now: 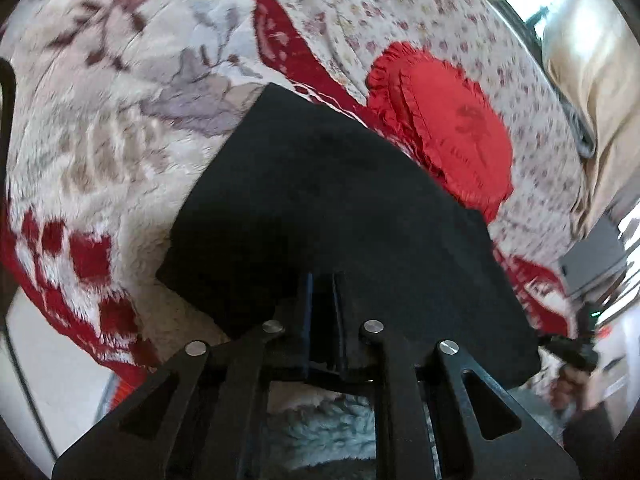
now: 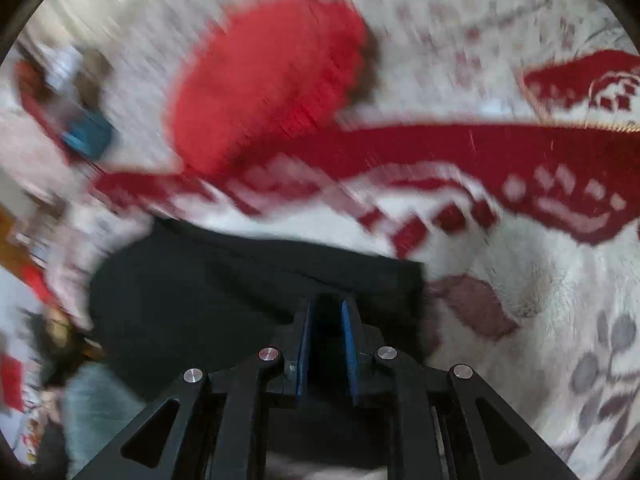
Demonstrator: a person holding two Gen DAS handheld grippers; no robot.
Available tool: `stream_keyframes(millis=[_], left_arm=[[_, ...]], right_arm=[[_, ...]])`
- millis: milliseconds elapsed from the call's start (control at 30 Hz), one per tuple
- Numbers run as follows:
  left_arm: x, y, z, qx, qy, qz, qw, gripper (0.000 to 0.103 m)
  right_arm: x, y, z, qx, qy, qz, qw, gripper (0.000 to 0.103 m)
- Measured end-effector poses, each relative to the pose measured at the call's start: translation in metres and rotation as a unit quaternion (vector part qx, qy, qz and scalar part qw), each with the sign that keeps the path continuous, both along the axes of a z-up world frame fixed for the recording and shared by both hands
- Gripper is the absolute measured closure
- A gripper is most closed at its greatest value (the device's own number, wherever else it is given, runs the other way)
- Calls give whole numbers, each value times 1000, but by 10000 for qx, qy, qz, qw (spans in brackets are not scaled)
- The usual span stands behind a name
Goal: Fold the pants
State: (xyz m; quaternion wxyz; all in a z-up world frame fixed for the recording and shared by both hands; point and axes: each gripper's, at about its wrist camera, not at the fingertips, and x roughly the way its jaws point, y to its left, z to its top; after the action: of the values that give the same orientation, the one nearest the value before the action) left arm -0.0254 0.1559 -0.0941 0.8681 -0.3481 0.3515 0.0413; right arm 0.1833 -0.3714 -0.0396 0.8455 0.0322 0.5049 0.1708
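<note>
Red cushion (image 1: 452, 128) on floral blanket (image 1: 120, 120)

— What have you got there?
— Your pants (image 1: 320, 208): plain black, folded into a flat, dark slab.
— Where do they lie?
— On the fluffy blanket (image 1: 100, 152), near edge towards you, far corner pointing at the red pillow (image 1: 448, 128).
— Any creases?
— Too dark to tell you.
</note>
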Motion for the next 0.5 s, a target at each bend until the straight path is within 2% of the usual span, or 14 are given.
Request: stream_keyframes(millis=[33, 67, 167, 267, 333, 367, 400, 433, 500], left_arm=[[1, 0, -1, -27, -2, -11, 10000, 95], [1, -1, 0, 2, 6, -21, 10000, 95], [5, -7, 2, 128, 45, -33, 9999, 95], [6, -4, 2, 92, 22, -18, 10000, 95], [5, 0, 1, 73, 17, -9, 10000, 95], [5, 0, 1, 81, 19, -13, 10000, 95], [7, 0, 1, 84, 25, -15, 10000, 95], [1, 1, -1, 79, 20, -23, 10000, 95], [3, 1, -1, 34, 4, -32, 10000, 95]], right_arm=[[9, -10, 3, -94, -87, -357, 9993, 103], [13, -16, 5, -528, -212, -734, 9957, 103], [7, -28, 21, -521, -700, -1054, 9906, 102], [-13, -10, 37, 59, -835, -292, 9961, 101], [-21, 12, 34, 388, -565, 479, 9965, 100], [-20, 21, 24, 351, -260, 859, 9953, 100], [-17, 25, 13, 93, -57, 947, 9954, 99], [-10, 22, -1, -381, 98, 736, 9965, 102], [5, 1, -6, 21, 164, 374, 9992, 103]])
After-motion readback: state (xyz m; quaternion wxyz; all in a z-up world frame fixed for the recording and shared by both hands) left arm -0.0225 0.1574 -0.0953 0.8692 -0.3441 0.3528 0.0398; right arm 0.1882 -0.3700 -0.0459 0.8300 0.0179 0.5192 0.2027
